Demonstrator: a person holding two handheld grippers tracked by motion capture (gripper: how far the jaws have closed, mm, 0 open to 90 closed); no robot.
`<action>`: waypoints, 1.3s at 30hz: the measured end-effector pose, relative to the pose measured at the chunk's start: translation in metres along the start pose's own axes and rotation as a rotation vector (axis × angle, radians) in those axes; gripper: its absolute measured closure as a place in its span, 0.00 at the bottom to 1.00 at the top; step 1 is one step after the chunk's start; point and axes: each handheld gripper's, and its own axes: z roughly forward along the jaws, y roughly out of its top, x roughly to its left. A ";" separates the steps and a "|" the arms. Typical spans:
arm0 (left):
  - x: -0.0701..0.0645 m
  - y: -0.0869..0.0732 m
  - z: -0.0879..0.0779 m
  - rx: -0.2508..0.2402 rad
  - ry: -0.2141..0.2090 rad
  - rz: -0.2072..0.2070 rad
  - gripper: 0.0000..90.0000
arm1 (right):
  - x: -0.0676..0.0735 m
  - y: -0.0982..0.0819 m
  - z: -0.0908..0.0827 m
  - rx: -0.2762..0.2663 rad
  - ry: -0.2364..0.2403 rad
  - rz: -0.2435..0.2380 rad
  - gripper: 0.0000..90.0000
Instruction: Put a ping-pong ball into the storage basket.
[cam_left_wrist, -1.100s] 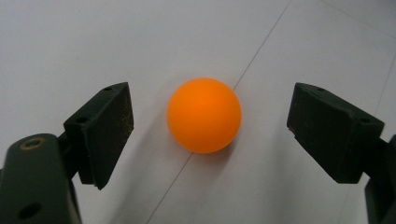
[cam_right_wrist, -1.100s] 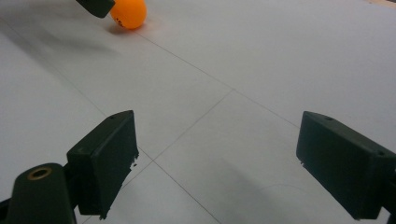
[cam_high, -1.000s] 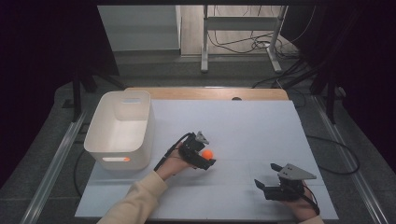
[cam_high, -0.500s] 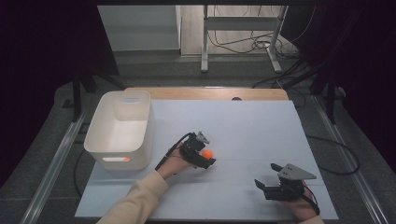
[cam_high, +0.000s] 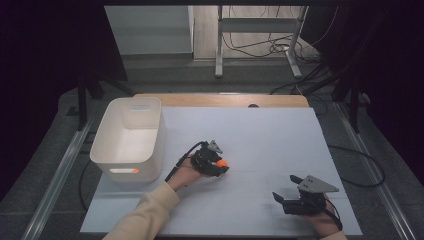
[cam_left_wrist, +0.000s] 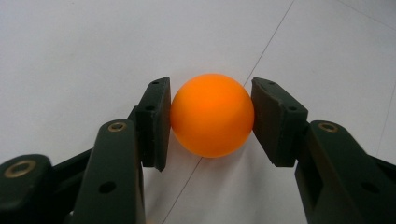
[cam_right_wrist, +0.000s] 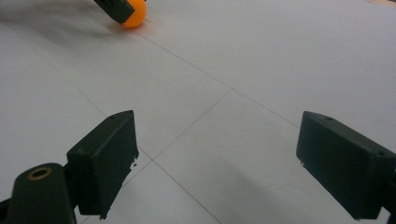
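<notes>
An orange ball (cam_left_wrist: 212, 114) rests on the white table sheet (cam_high: 260, 135), left of the middle. My left gripper (cam_left_wrist: 210, 100) has just been closing its jaws, and both pads now press on the ball's sides. From above, the left gripper (cam_high: 219, 165) lies low over the ball (cam_high: 222, 163), held by a hand in a cream sleeve. My right gripper (cam_high: 283, 187) rests near the front right edge, its jaws wide apart with nothing between them. The right gripper (cam_right_wrist: 219, 135) faces bare sheet, with the ball (cam_right_wrist: 135, 14) far off at the top left.
A white plastic bin (cam_high: 130, 107) stands at the left of the table, close to the left hand. Thin seam lines cross the sheet. Beyond the far edge are a dark floor, metal stand legs and cables.
Both hands have kept their places. From above, the left jaws look drawn in tighter around the orange ball than before.
</notes>
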 end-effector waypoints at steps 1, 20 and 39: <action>0.000 0.000 0.000 -0.001 -0.002 -0.003 0.56 | 0.000 0.000 0.000 0.000 0.000 0.000 0.14; 0.007 0.002 -0.032 -0.131 0.010 -0.026 0.56 | 0.000 0.000 0.000 0.000 -0.004 0.002 0.14; 0.006 0.004 -0.049 -0.185 0.024 -0.015 0.56 | 0.000 0.000 -0.001 -0.002 -0.004 0.004 0.14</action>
